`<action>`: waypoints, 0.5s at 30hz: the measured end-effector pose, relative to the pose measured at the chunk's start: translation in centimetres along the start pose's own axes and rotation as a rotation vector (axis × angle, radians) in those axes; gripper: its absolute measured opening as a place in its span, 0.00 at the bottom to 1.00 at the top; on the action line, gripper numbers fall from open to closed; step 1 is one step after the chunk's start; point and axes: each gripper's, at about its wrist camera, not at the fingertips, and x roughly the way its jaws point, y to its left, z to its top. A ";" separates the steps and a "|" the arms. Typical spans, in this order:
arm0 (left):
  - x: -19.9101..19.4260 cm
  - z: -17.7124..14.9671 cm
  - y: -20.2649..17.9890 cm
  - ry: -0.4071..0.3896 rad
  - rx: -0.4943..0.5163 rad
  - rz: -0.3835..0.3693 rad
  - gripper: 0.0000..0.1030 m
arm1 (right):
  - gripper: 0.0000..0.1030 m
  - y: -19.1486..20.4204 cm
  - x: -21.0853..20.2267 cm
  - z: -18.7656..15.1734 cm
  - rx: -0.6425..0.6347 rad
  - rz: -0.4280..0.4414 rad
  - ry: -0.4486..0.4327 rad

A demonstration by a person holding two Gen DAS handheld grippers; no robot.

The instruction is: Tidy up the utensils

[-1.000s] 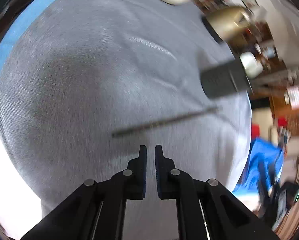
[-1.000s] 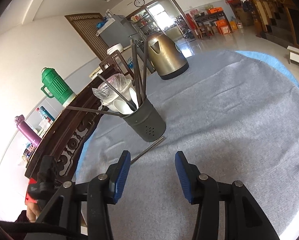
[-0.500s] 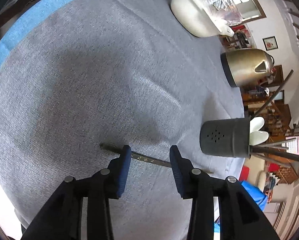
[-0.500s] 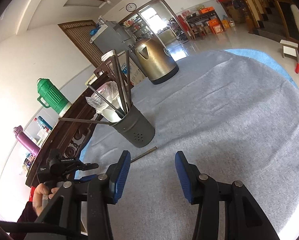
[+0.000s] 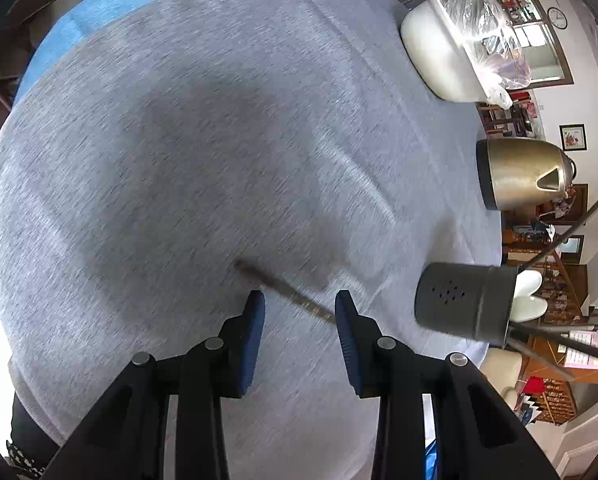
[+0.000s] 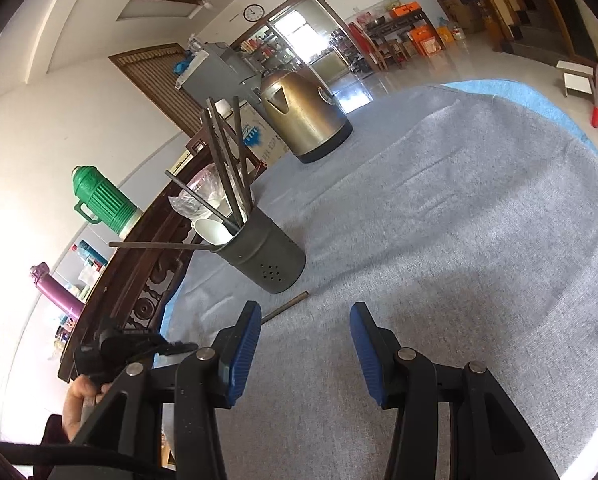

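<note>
Closing left gripper (image 5: pixel 299 304) — thin, dark, straight chopstick (image 5: pixel 287 292) between

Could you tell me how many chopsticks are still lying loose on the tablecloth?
1. A single chopstick lies flat on the grey tablecloth, beside the dark utensil holder. The others stand in the holder; part of this one is hidden behind the tongs.

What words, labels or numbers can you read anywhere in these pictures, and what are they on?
None can be read for certain.
Chopstick lying on the grey tablecloth: small marks along it, too blurred to read.
Wall clock: face too small to make out numerals.
Cardboard box behind the kettle: blue print, too small to read.
Papers in the room at the left wrist view's right edge: print too small to read.
</note>
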 end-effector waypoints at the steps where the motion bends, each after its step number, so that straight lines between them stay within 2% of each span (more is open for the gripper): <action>1: 0.0 0.1 -0.1 -0.006 -0.001 0.001 0.34 | 0.48 0.1 -0.1 0.0 -0.007 -0.003 -0.004; 2: 0.3 0.3 -0.4 -0.015 0.000 0.004 0.33 | 0.48 0.1 -0.2 0.0 -0.011 -0.005 -0.006; 4: 0.8 0.6 -0.8 -0.011 0.004 0.009 0.23 | 0.48 -0.1 -0.3 0.1 -0.004 -0.004 -0.009; 5: 1.4 1.0 -1.0 0.000 0.002 0.010 0.12 | 0.48 -0.1 -0.3 0.1 -0.002 -0.005 -0.009; 12: 2.4 1.6 -2.8 -0.022 0.080 0.019 0.13 | 0.48 -0.2 0.0 0.1 0.001 -0.009 -0.003; 15: 2.2 1.1 -3.2 -0.021 0.116 0.009 0.10 | 0.48 -0.1 0.0 0.1 -0.002 -0.008 -0.003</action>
